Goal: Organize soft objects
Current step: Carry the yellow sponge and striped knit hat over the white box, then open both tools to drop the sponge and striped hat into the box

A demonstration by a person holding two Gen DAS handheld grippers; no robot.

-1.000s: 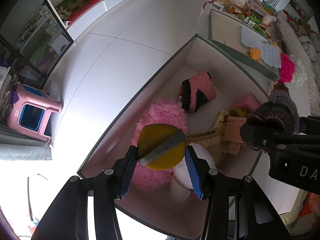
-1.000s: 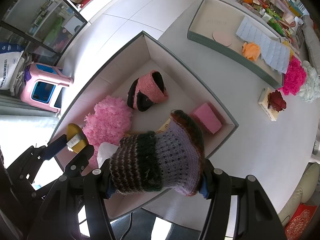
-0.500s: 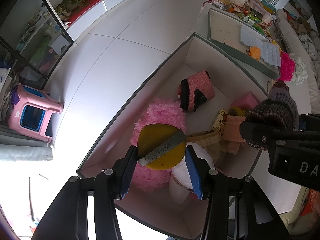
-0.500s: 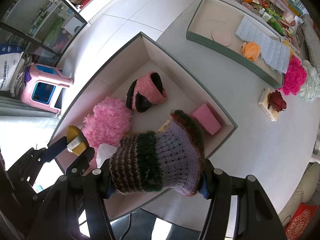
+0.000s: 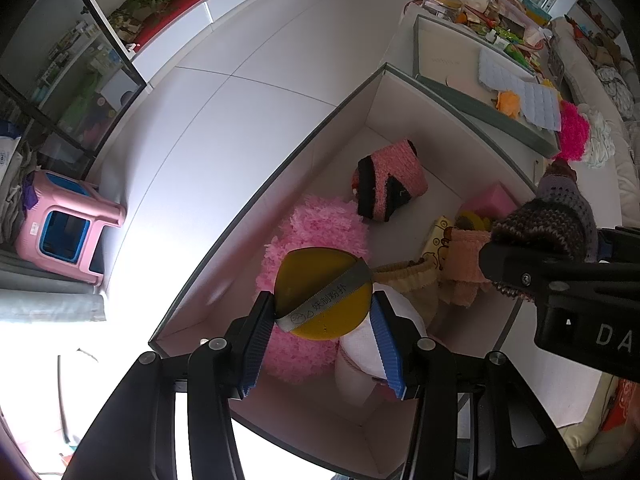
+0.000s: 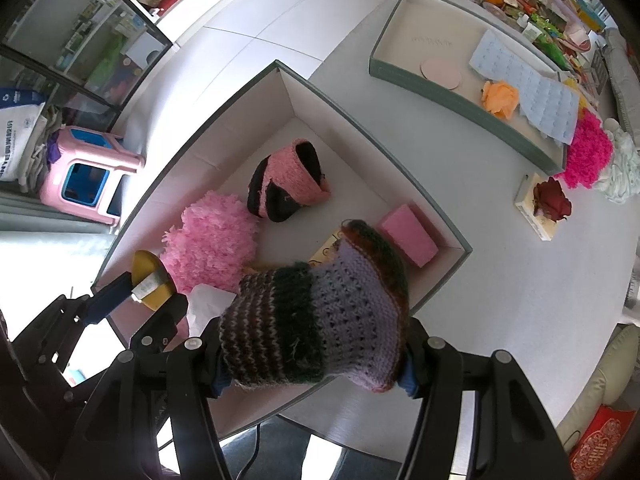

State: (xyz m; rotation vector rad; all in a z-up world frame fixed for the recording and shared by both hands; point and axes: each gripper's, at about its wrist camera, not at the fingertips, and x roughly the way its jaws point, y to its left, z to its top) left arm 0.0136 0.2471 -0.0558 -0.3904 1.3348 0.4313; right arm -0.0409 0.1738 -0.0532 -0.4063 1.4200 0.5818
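We hold two grippers above one large open box point(image 6: 440, 216) on the white table point(image 6: 500, 280). The left gripper point(image 5: 324, 328) has its jaws closed on one round yellow puff point(image 5: 320, 292) with a grey band across it, and the blue pads press its two sides. The right gripper point(image 6: 312, 364) has its jaws closed on one knitted striped piece point(image 6: 316, 320), purple and dark, which fills all the space between the jaws. Below the jaws, inside the box, we count one fluffy pink pompom point(image 6: 212, 240), one pink and black knitted piece point(image 6: 288, 188), one pink sponge block point(image 6: 408, 234), one white soft thing point(image 5: 376, 344), and one peach knitted piece point(image 5: 466, 268) beside a beige ruffled one point(image 5: 408, 276). Beyond the jaws of the right gripper stands a second, shallow tray point(image 6: 440, 84), and in it one round pad point(image 6: 440, 74), one orange tuft point(image 6: 500, 98) and one blue quilted sheet point(image 6: 528, 92). Past the tray we see one magenta pompom point(image 6: 588, 156) and one dark red flower point(image 6: 552, 200). The knitted striped piece hides the middle of the box in the right view, so the yellow printed thing point(image 5: 436, 240) there is cut off and we cannot tell what it is. The white soft thing is half hidden behind the left pads. The far end of the table is too crowded to count.
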